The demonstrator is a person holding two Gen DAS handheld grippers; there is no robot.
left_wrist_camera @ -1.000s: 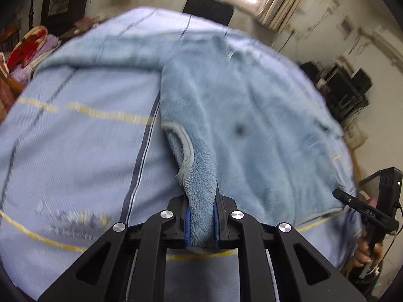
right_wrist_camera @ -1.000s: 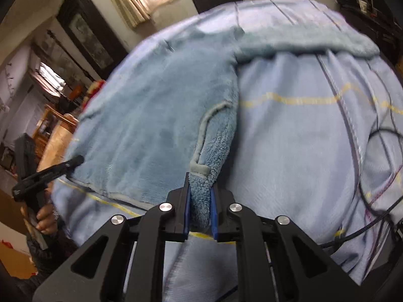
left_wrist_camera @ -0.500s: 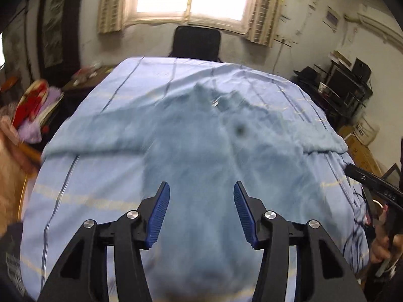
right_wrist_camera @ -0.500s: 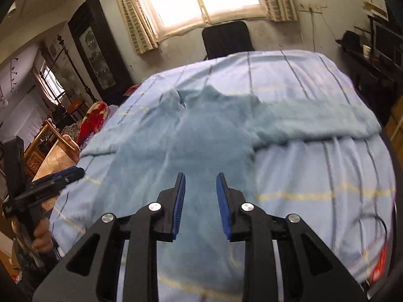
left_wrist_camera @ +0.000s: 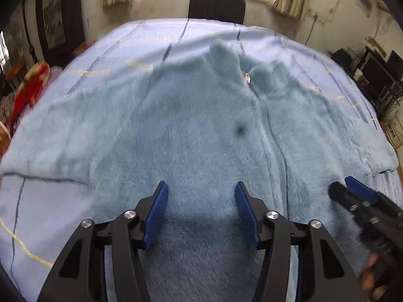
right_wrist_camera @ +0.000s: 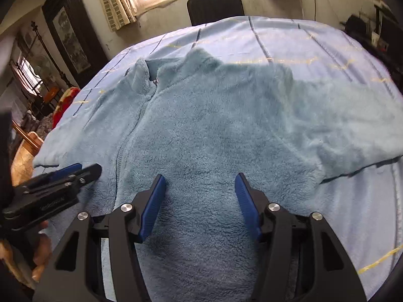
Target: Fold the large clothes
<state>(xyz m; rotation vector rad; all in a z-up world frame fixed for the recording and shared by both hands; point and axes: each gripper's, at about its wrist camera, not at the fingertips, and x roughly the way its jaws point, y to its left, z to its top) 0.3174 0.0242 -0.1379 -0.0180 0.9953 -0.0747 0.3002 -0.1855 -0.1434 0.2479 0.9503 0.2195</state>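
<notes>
A light blue fleece jacket (left_wrist_camera: 201, 130) lies spread flat, front up, on the blue striped sheet (left_wrist_camera: 141, 37), collar toward the window, sleeves out to both sides. It also shows in the right wrist view (right_wrist_camera: 226, 125). My left gripper (left_wrist_camera: 201, 209) is open and empty above the jacket's lower left part. My right gripper (right_wrist_camera: 200, 201) is open and empty above the lower right part. Each gripper shows in the other's view: the right one (left_wrist_camera: 357, 198) at the right edge, the left one (right_wrist_camera: 63, 176) at the left edge.
A black chair (left_wrist_camera: 216, 7) stands beyond the far edge, under the window. Red cloth (left_wrist_camera: 30, 88) lies off the left side. Dark shelves with equipment (left_wrist_camera: 377, 75) stand at the right. A wooden piece of furniture (right_wrist_camera: 25, 151) sits by the left edge.
Both grippers have let go of the jacket's lower corners and opened wide. The jacket has dropped flat onto the sheet. Both grippers now sit over its lower body, close to each other.
</notes>
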